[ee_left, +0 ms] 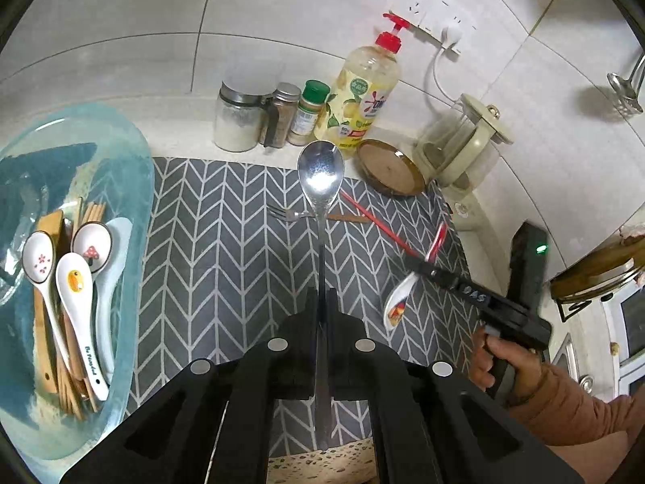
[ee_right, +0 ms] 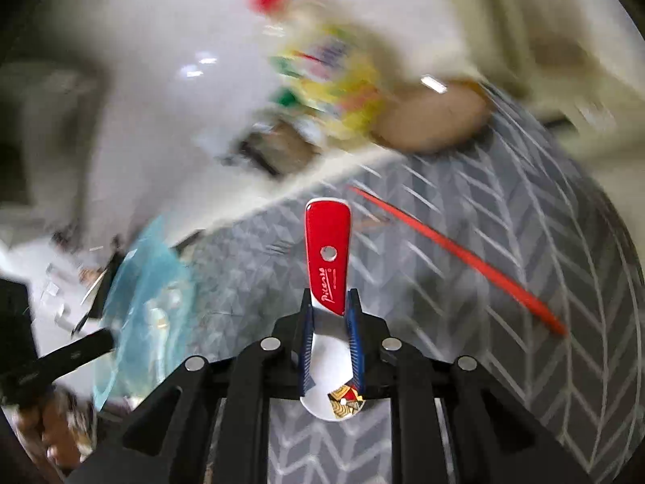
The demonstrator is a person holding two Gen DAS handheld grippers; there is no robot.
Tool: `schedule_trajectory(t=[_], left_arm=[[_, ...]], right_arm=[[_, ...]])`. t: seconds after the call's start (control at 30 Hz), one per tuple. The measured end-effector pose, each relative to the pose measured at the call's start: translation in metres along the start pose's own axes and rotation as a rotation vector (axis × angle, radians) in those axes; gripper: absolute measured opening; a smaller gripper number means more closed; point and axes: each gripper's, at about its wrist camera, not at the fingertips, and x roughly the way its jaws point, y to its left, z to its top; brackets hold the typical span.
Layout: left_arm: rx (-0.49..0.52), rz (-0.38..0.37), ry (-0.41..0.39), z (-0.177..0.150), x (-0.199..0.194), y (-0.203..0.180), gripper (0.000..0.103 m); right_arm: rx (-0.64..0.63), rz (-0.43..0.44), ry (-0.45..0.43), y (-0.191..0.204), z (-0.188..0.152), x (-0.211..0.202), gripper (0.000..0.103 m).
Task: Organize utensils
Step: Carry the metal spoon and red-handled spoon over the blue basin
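Note:
My left gripper (ee_left: 321,294) is shut on the handle of a steel spoon (ee_left: 321,171), whose bowl points away above the grey chevron mat (ee_left: 225,250). The right gripper (ee_left: 423,264) shows at the right of the left wrist view, held by a hand in an orange sleeve. In the blurred right wrist view that gripper (ee_right: 331,300) is shut on a white ceramic spoon with a red handle (ee_right: 328,242), handle pointing forward, bowl back between the fingers. A fork (ee_left: 288,213) and a red chopstick (ee_left: 377,222) lie on the mat.
A blue tray (ee_left: 133,185) at the left holds several ceramic spoons, chopsticks and wooden utensils. Along the tiled wall stand spice jars (ee_left: 238,119), a soap pump bottle (ee_left: 365,92), a brown lid (ee_left: 389,167) and a glass pitcher (ee_left: 463,141). A ladle (ee_left: 625,88) hangs at the right.

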Motion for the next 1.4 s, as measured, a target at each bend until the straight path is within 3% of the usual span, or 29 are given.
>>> schedule_trajectory(t=[0.13, 0.27, 0.33, 0.43, 0.5, 0.6, 0.77, 0.87, 0.9, 0.97, 1.0, 1.03, 1.1, 1.27, 1.3, 1.4], left_arm=[[0.014, -0.021, 0.009, 0.001, 0.004, -0.002, 0.004], [0.031, -0.041, 0.024, 0.003, 0.01, -0.007, 0.004], [0.036, -0.054, 0.028, 0.003, 0.012, -0.009, 0.004], [0.046, -0.061, 0.036, 0.005, 0.015, -0.011, 0.004], [0.05, -0.063, 0.039, 0.006, 0.016, -0.012, 0.004], [0.048, -0.061, 0.041, 0.007, 0.016, -0.012, 0.004], [0.048, -0.055, 0.052, 0.006, 0.016, -0.011, 0.004], [0.045, -0.052, 0.058, 0.006, 0.017, -0.012, 0.004], [0.045, -0.053, 0.058, 0.006, 0.017, -0.012, 0.004], [0.041, -0.051, 0.054, 0.007, 0.018, -0.014, 0.004], [0.037, -0.05, 0.051, 0.007, 0.018, -0.015, 0.004], [0.035, -0.046, 0.05, 0.007, 0.018, -0.016, 0.004], [0.029, -0.036, 0.046, 0.008, 0.018, -0.018, 0.004], [0.003, -0.013, 0.041, 0.007, 0.018, -0.022, 0.004], [0.002, -0.008, 0.04, 0.007, 0.017, -0.023, 0.004], [-0.002, -0.001, 0.036, 0.007, 0.017, -0.027, 0.004]], right_arm=[[0.218, -0.054, 0.104, -0.05, -0.017, -0.006, 0.017], [0.179, -0.079, 0.179, -0.058, -0.032, -0.027, 0.017], [0.115, -0.123, 0.185, -0.053, -0.039, -0.041, 0.017], [-0.247, -0.228, 0.209, -0.016, -0.063, -0.047, 0.017], [-0.34, -0.179, 0.236, 0.0, -0.073, -0.041, 0.017], [-0.372, -0.141, 0.221, 0.014, -0.074, -0.023, 0.017], [-0.327, -0.093, 0.161, 0.019, -0.057, 0.006, 0.017], [-0.267, 0.016, 0.181, 0.022, -0.037, 0.009, 0.017], [-0.26, 0.056, 0.181, 0.021, -0.031, 0.003, 0.019], [-0.299, 0.054, 0.141, 0.019, -0.021, -0.012, 0.036], [-0.329, 0.019, 0.123, 0.015, -0.018, -0.017, 0.055], [-0.36, -0.031, 0.109, 0.008, -0.012, -0.018, 0.057], [-0.365, -0.031, 0.123, -0.005, -0.002, -0.015, 0.057], [-0.423, 0.036, 0.212, -0.016, 0.011, 0.019, 0.057], [-0.454, 0.064, 0.195, -0.014, 0.012, 0.023, 0.054], [-0.551, 0.079, 0.233, -0.004, 0.007, 0.035, 0.016]])
